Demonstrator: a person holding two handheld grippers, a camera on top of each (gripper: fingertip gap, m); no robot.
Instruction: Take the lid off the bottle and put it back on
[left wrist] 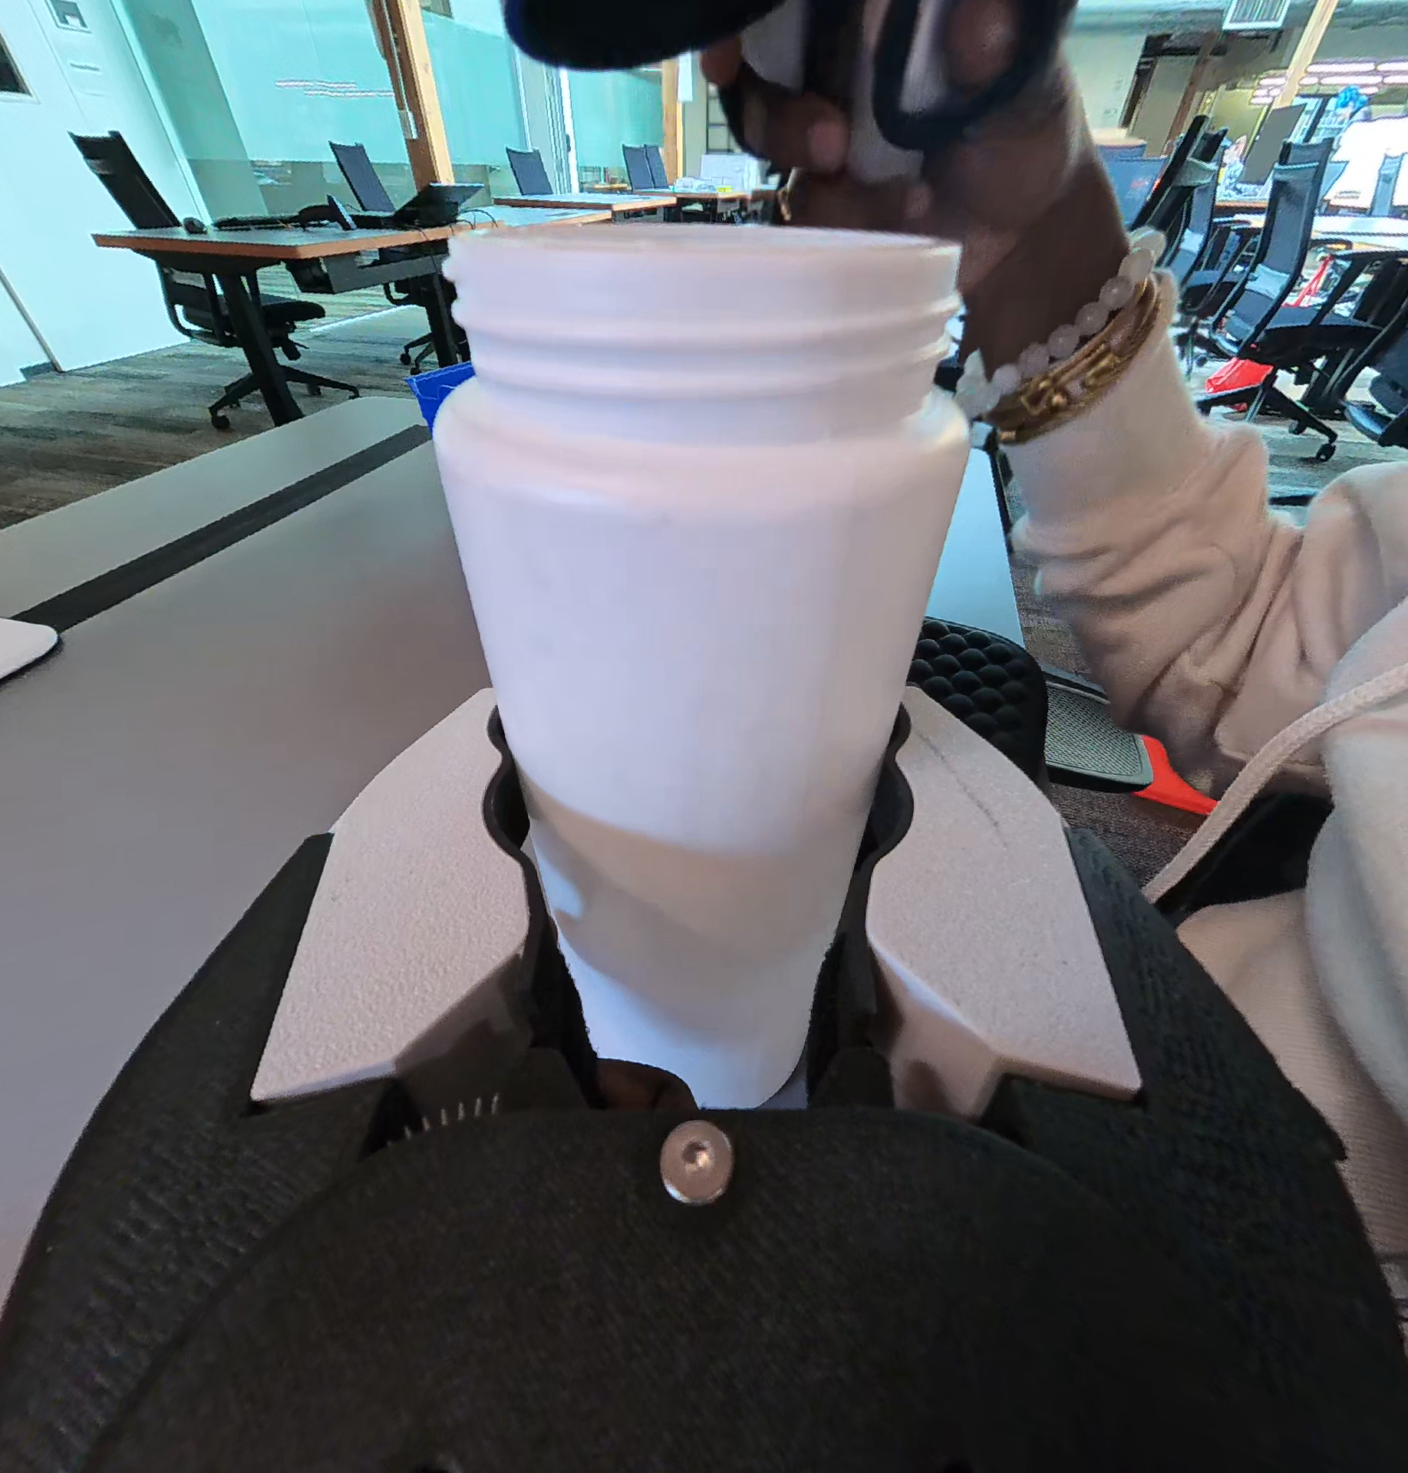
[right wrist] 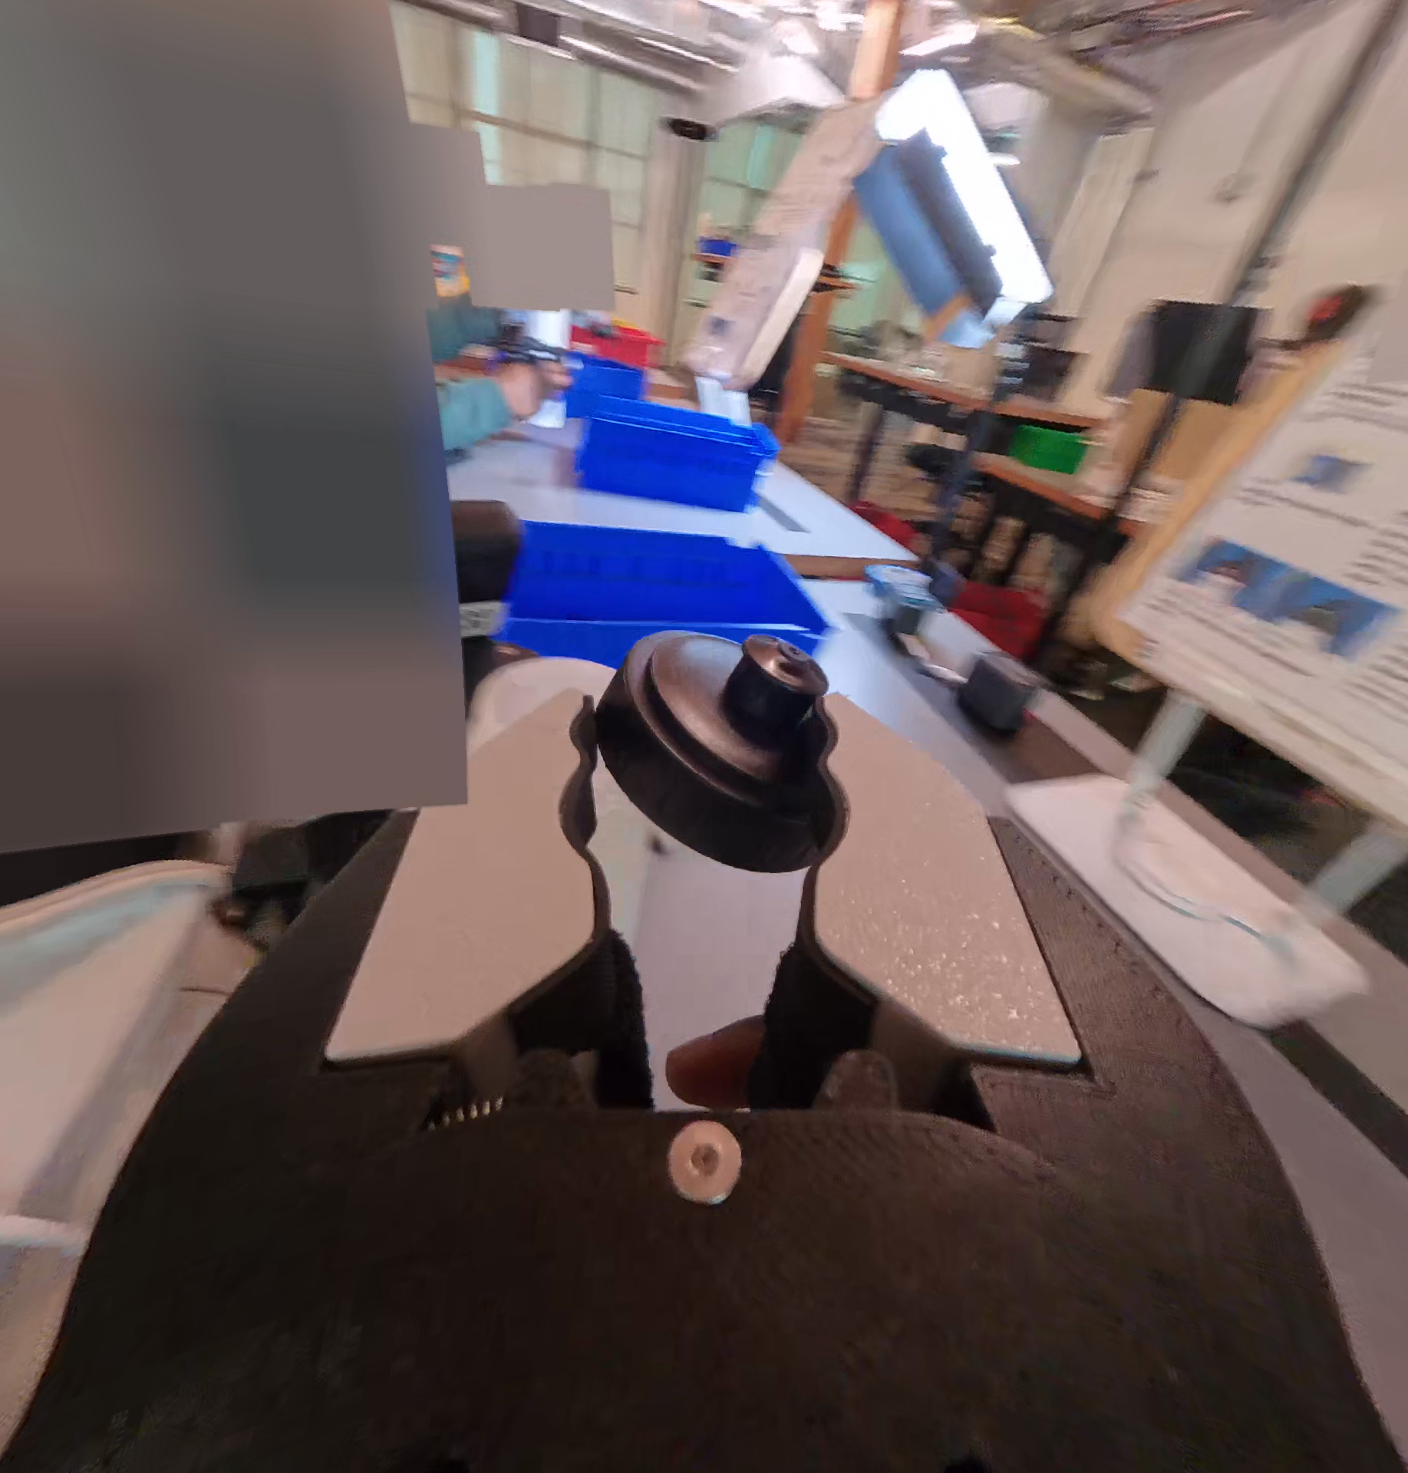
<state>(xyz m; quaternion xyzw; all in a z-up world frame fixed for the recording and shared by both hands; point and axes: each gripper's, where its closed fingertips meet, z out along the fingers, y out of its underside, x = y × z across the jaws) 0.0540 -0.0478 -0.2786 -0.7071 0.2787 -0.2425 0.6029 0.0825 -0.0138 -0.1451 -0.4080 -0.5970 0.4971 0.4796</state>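
Left gripper (left wrist: 696,837) was clamped around the lower body of a white plastic bottle (left wrist: 696,558), held upright above a grey table (left wrist: 206,717), its wide threaded mouth open. Right gripper (right wrist: 704,785) pinched a black screw lid (right wrist: 712,765) by its rim, tilted, spout knob upward. Smooth and probably light, the bottle looked slippery with slightly yielding walls; the stiff lid's ridged edge seemed the best place to hold.
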